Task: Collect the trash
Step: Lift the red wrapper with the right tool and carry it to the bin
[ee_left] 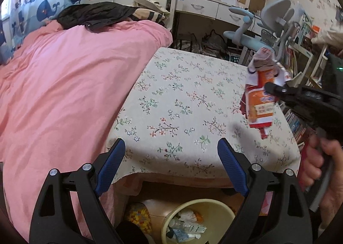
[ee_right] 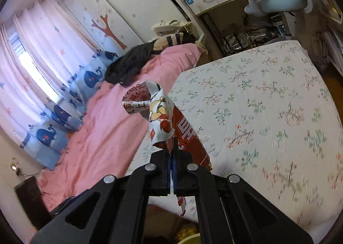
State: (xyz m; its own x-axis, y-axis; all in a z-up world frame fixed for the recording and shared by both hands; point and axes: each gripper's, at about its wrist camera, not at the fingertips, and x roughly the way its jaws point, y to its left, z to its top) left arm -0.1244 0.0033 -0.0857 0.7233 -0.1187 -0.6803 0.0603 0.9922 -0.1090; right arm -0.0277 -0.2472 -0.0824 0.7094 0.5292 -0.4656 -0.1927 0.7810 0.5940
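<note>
The crumpled snack wrapper (ee_right: 165,123) is orange-red and white, with a cartoon figure and red Chinese characters printed on it; in the right wrist view I can make out "200" and "上", but the brand name I cannot read. There is one such wrapper in the air. The right gripper (ee_right: 171,158) has its two fingers pressed together on the lower part of the wrapper, so the wrapper stands up from the fingertips and also hangs a little below them. In the left wrist view the same wrapper (ee_left: 260,93) is seen held above the right side of the floral sheet (ee_left: 182,98), not touching it. The left gripper (ee_left: 171,158) has its two blue pads (ee_left: 112,164) wide apart and holds nothing; it is well apart from the wrapper. Below it, on the floor, stands one round cream bin (ee_left: 227,209) which contains several white and pale pieces of rubbish. One pink duvet (ee_left: 64,85) covers the left part of the bed, with one black garment (ee_left: 94,14) on it.
</note>
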